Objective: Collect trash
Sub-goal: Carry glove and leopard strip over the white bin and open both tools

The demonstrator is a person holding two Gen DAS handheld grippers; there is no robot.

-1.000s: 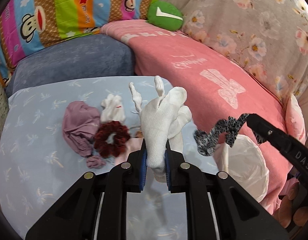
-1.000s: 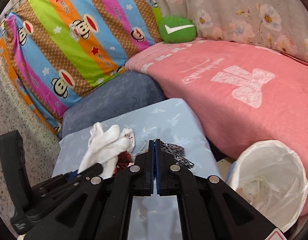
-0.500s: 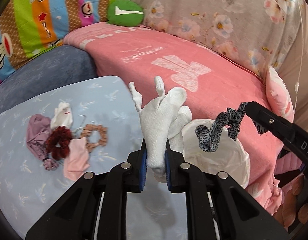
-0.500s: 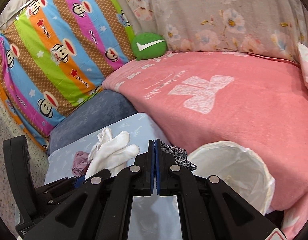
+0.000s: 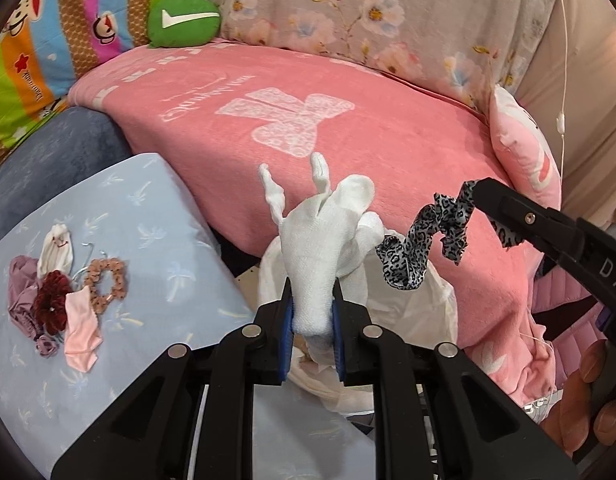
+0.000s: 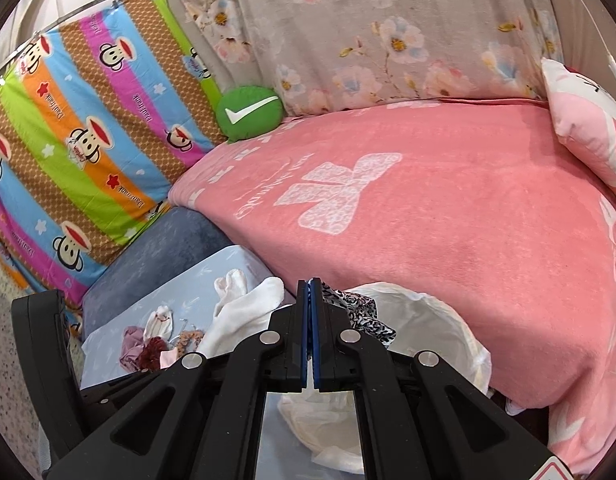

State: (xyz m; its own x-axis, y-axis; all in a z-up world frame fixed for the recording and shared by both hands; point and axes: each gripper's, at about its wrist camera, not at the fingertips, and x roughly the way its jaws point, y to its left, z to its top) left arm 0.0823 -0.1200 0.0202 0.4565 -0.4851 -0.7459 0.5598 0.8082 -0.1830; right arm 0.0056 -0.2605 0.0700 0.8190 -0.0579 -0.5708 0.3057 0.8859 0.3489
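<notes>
Left hand-held gripper (image 5: pixel 312 320), low in the middle of the frame: pinching a white glove (image 5: pixel 322 236), fingers sticking up, jaws just loosened a little but glove between the pads, right over the white bin bag (image 5: pixel 424 312) so it can drop in

Right hand-held gripper (image 6: pixel 310 312): pressed together on a leopard-print scrunchie (image 5: pixel 428 240), dangling above the same bag, ready to fall

More bits waiting at left on the blue tabletop (image 5: pixel 156 216): dark red scrunchie (image 5: pixel 52 306), pink cloth (image 5: pixel 82 332)

The bin (image 5: pixel 436 320) stands between the table (image 5: pixel 156 208) on the left and the bed (image 5: pixel 388 152).
</notes>
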